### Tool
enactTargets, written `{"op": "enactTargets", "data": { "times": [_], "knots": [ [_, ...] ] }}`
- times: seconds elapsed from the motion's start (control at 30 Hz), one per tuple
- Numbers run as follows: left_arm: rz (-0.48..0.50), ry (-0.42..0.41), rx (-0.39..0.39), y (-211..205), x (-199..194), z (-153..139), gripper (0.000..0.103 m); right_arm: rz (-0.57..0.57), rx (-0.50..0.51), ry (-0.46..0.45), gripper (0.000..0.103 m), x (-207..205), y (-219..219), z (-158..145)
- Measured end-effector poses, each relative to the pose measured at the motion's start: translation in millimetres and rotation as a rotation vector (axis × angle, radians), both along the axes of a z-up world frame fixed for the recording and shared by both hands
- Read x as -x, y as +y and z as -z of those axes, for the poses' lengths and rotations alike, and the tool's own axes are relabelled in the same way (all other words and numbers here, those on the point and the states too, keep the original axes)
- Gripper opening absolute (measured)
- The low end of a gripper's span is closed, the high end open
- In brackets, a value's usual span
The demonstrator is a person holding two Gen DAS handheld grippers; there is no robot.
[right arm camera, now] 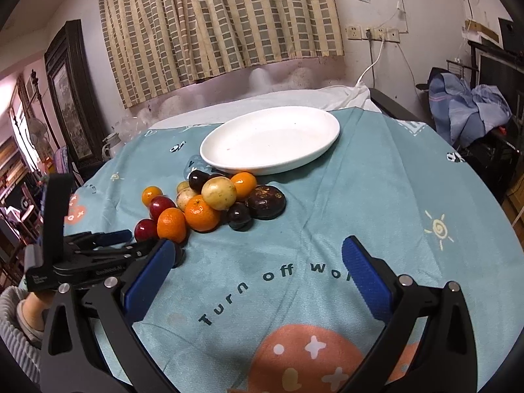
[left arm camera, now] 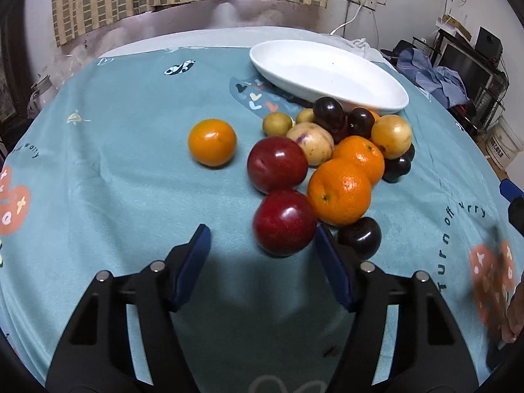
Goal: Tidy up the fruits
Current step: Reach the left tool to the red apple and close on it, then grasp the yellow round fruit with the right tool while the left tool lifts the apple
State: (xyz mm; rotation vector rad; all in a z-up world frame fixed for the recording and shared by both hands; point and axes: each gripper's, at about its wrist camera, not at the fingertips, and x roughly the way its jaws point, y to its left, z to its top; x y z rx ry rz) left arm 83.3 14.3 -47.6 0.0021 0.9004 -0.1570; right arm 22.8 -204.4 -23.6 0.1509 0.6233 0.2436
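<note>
A heap of fruit lies on the teal cloth in front of a white oval dish, which holds nothing. The heap has two red fruits, oranges, dark plums, yellow fruits and a pale one. One orange sits alone to the left. My left gripper is open around the nearest red fruit; the right pad is at its side, the left pad stands apart. My right gripper hovers open over bare cloth, nearer than the heap.
The round table's cloth carries printed words and orange patches. A curtain and wall sockets are behind. Clothes and shelving stand at the right. A hand in a grey sleeve holds the left gripper.
</note>
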Motion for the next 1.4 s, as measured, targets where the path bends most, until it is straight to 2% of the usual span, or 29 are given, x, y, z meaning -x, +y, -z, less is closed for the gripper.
{"op": "enactTargets", "data": {
  "times": [0.1, 0.37, 0.47, 0.7, 0.83, 1.0, 1.07, 1.13, 1.23, 1.4],
  "knots": [
    [0.018, -0.006, -0.012, -5.4, -4.6, 0.3, 0.062, -0.004, 0.018, -0.004, 0.102, 0.4, 1.1, -0.1],
    [0.016, -0.014, -0.019, -4.2, -14.9, 3.7, 0.061, 0.0, 0.022, 0.006, 0.102, -0.3, 3.8, 2.2],
    [0.02, -0.016, -0.015, -3.7, -18.5, 3.6, 0.057, -0.001, 0.034, 0.006, 0.102, -0.8, 5.3, 2.6],
    [0.04, -0.021, 0.006, -2.6, -20.3, 3.6, 0.039, -0.004, 0.057, 0.027, 0.094, -6.5, 8.9, 8.7],
    [0.038, -0.023, 0.012, -1.5, -15.7, 4.0, 0.039, -0.02, 0.063, 0.051, 0.083, -10.8, 9.2, 13.9],
    [0.03, -0.024, 0.029, 1.8, 5.9, -0.2, 0.039, -0.022, 0.05, 0.101, 0.079, -18.8, 6.0, 19.0],
    [0.03, -0.032, 0.047, 4.4, 15.9, -4.1, 0.039, -0.037, 0.076, 0.139, 0.078, -25.2, 10.1, 20.2],
    [0.031, -0.035, 0.057, 6.4, 21.8, -5.1, 0.039, -0.066, 0.139, 0.166, 0.072, -33.9, 20.9, 19.2],
    [0.032, -0.04, 0.07, 7.2, 24.2, -6.4, 0.039, -0.104, 0.207, 0.153, 0.067, -44.3, 37.1, 11.5],
    [0.027, -0.02, 0.084, 9.1, 21.3, -3.6, 0.039, -0.162, 0.21, 0.061, 0.067, -65.2, 60.5, -6.6]
  ]
}}
